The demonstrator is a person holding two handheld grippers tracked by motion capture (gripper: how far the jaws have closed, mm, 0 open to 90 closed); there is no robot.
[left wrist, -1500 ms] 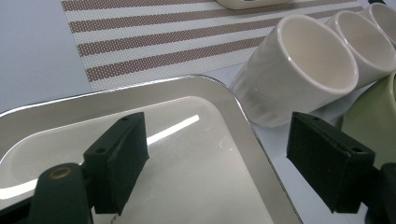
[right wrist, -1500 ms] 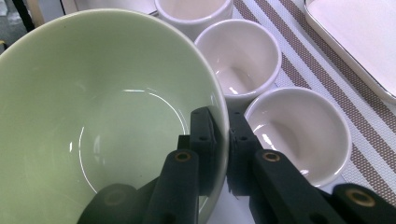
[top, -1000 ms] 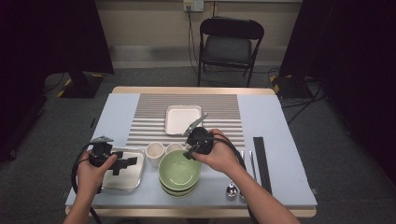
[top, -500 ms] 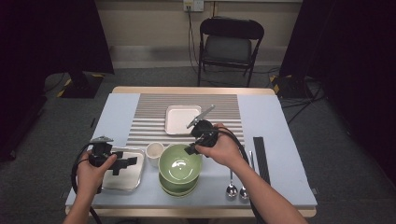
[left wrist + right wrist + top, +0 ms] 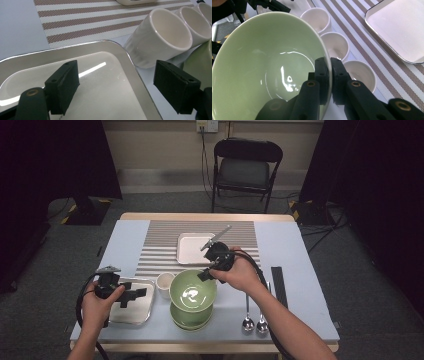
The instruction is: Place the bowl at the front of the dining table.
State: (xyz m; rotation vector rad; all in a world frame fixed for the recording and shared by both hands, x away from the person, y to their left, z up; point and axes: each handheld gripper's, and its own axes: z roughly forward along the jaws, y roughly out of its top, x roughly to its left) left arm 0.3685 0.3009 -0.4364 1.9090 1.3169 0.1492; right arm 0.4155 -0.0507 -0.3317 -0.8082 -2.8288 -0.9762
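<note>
green bowl [image 5: 192,292]: top one of a stack at the near middle of the desk [image 5: 295,245], tilted, gripped by its right rim; the bowls under it [image 5: 190,319] sat flat.
step: judged as lifting the top bowl off the stack, destination not evident.
right claw [image 5: 328,75]: pinched nearly closed on the bowl rim, one jaw inside, one outside.
left claw [image 5: 120,85]: wide, holding nothing, over the near-left steel tray [image 5: 105,95], one jaw above its floor, the other past its rim.
next move: needed a clean lift clear of the lower bowls with the rim pinch kept firm; a one-sided grip on a tilted bowl could slip.
cups [image 5: 337,47]: three white ones in a row just left of the bowl, close enough to clip.
white tray [image 5: 195,247]: on the striped mat [image 5: 155,245], beyond the bowl.
spoons [image 5: 254,322]: two, right of the stack.
hard to tell: number of bowls left in the stack; right hand covered most of its claw in the high view.
</note>
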